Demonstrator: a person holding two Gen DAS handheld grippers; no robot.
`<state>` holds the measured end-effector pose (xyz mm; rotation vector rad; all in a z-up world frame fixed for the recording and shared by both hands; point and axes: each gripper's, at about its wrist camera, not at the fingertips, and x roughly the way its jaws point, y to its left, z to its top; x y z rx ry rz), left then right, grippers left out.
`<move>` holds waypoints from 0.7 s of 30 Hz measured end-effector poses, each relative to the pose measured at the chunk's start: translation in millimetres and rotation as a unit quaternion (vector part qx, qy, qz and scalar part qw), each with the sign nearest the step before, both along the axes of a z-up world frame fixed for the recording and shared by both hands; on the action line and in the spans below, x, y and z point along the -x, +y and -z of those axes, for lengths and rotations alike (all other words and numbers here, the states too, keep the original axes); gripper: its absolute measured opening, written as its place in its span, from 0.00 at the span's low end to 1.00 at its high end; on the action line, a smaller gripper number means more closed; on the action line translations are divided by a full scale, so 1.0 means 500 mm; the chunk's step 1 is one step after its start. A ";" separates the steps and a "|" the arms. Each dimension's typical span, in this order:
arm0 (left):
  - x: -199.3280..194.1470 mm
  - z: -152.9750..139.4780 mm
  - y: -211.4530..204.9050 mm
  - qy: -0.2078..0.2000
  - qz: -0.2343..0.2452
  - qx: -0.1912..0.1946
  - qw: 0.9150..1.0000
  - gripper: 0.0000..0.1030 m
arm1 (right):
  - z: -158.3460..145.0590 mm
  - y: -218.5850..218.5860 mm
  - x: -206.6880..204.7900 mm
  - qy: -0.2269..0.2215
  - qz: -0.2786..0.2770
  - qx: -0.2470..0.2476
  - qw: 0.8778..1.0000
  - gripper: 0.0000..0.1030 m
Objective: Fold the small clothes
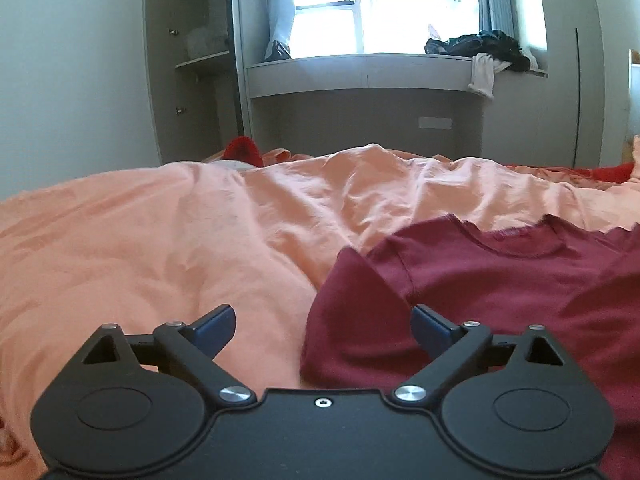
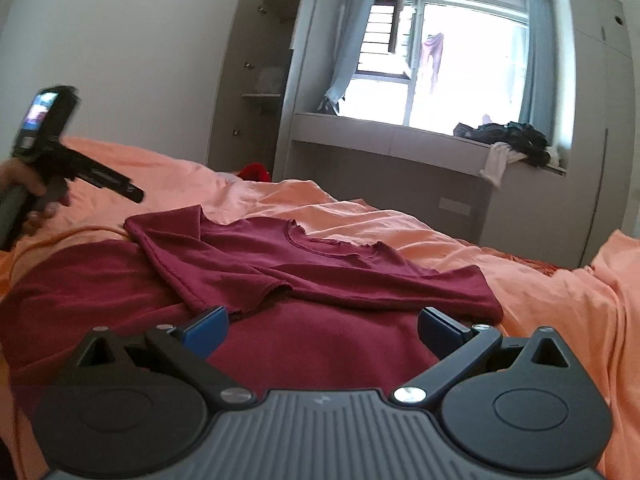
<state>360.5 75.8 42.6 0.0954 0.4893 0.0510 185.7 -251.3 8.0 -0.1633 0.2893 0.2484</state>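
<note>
A dark red T-shirt (image 2: 304, 280) lies on the orange bedspread (image 2: 560, 312), its right sleeve folded in across the chest. In the left wrist view the shirt (image 1: 500, 292) fills the right side, neckline away from me. My left gripper (image 1: 322, 330) is open and empty, low over the shirt's left sleeve edge. It also shows in the right wrist view (image 2: 116, 186), held by a hand at the far left. My right gripper (image 2: 322, 330) is open and empty, just above the shirt's lower body.
The orange bedspread (image 1: 160, 248) is rumpled. A red item (image 1: 242, 150) lies at the bed's far edge. Beyond stand an open cupboard (image 1: 192, 64) and a window ledge (image 1: 360, 68) with a pile of dark clothes (image 1: 480, 50).
</note>
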 end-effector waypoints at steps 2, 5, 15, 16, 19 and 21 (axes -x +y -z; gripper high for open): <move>-0.059 0.013 -0.007 0.011 -0.014 -0.010 1.000 0.94 | 0.002 0.000 0.007 0.003 0.002 0.000 1.000 1.00; -0.154 0.045 -0.003 0.055 -0.030 -0.009 0.998 0.92 | 0.006 0.002 0.012 -0.003 0.002 0.005 1.000 1.00; -0.284 0.085 0.054 0.122 -0.104 0.027 0.987 0.84 | 0.023 -0.022 0.008 0.011 -0.002 -0.010 1.000 1.00; -0.280 0.083 0.054 0.120 -0.102 0.026 0.987 0.84 | 0.025 -0.023 0.009 0.013 -0.002 -0.012 1.000 1.00; -0.253 0.064 0.051 0.102 -0.094 0.029 0.990 0.83 | 0.028 -0.027 0.017 0.012 -0.001 -0.010 1.000 1.00; -0.233 0.049 0.053 0.088 -0.087 0.040 0.991 0.84 | 0.029 -0.031 0.024 0.009 0.002 -0.007 1.000 1.00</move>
